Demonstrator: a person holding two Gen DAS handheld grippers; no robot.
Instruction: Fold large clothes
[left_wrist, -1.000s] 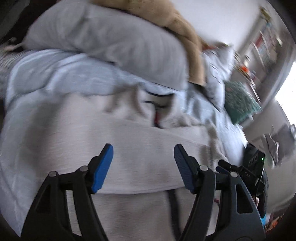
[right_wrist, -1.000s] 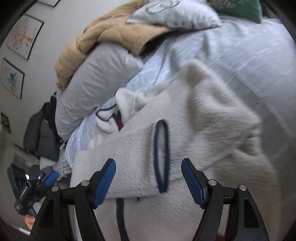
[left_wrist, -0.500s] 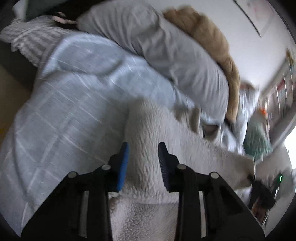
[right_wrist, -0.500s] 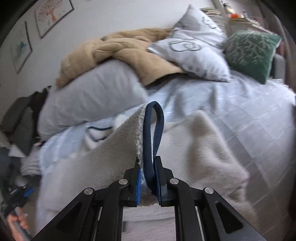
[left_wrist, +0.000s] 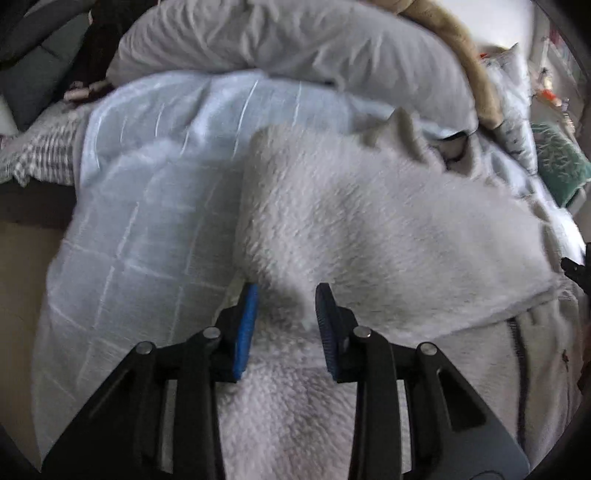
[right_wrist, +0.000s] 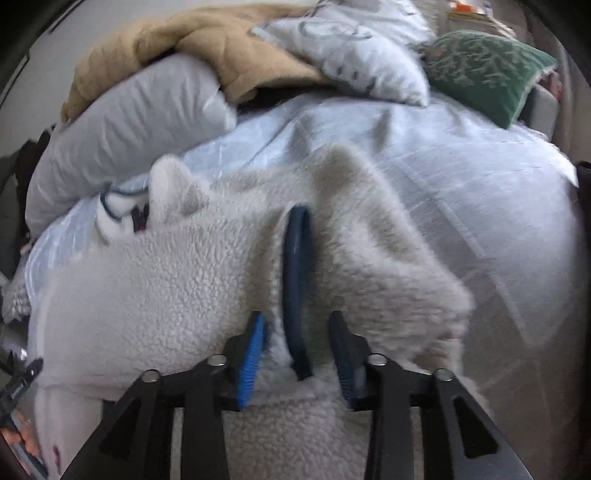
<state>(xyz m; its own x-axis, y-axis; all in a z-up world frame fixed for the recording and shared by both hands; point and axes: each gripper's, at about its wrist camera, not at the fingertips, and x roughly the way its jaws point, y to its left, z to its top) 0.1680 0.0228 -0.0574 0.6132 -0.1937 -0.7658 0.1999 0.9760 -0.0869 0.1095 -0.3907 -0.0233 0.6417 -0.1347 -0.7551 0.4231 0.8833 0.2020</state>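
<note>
Cream fleece (right_wrist: 177, 280) with navy trim (right_wrist: 295, 280), pale-blue checked duvet (left_wrist: 155, 192), blue-padded tongs (right_wrist: 295, 350).

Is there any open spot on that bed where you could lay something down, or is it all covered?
Open bedspread lies left of the fleece garment, below the grey pillow. In the right wrist view, more lies between the fleece and the green cushion. The head end is crowded: pillows and a tan blanket.
</note>
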